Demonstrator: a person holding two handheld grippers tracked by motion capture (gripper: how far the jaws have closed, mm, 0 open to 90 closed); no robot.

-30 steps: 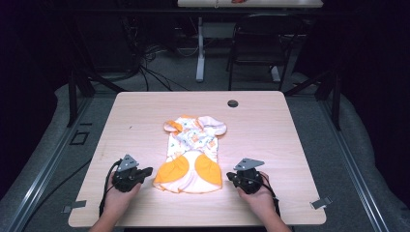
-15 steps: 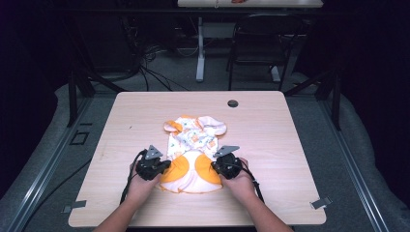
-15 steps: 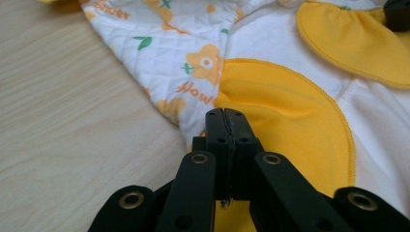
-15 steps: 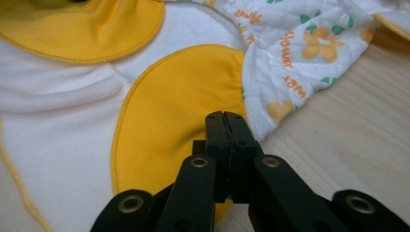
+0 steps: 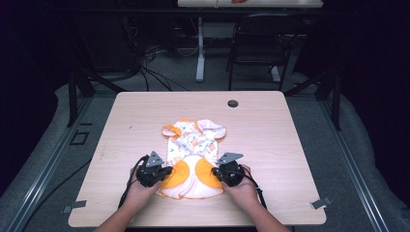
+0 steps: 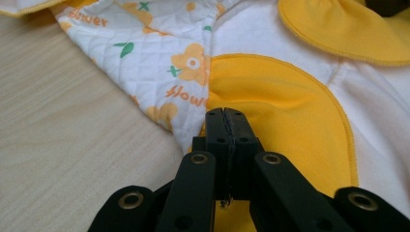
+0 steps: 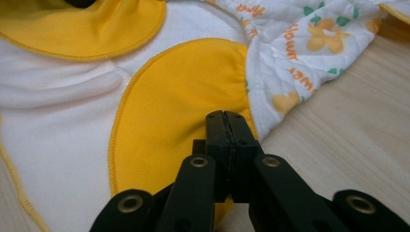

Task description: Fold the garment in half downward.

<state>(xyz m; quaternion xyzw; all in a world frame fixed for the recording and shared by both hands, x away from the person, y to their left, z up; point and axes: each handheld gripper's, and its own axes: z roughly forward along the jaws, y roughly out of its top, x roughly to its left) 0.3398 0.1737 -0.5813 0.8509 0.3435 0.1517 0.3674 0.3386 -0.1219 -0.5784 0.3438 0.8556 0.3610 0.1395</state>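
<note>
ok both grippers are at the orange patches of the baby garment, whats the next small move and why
Probably lift both grippers a little and carry that near end toward the far end, as if folding. The left gripper and right gripper have their jaws pressed together at the edges of the orange patches of the garment, which lies spread flat on the table.

Two handheld grippers, both matte black. Left gripper (image 5: 153, 173): blocky dark body, grey three-cornered plate on top, black cable looping off back toward table edge. Right gripper (image 5: 228, 171): same build, same grey plate, black cable trailing beside wrist. Close up, each has two flat black jaws on paired angled link arms. Brass-coloured rivets ring every pivot, small dark screw holes dot jaw blocks. Left hand (image 5: 139, 191) and right hand (image 5: 244, 189) bare, forearms bare, no sleeves showing.
</note>
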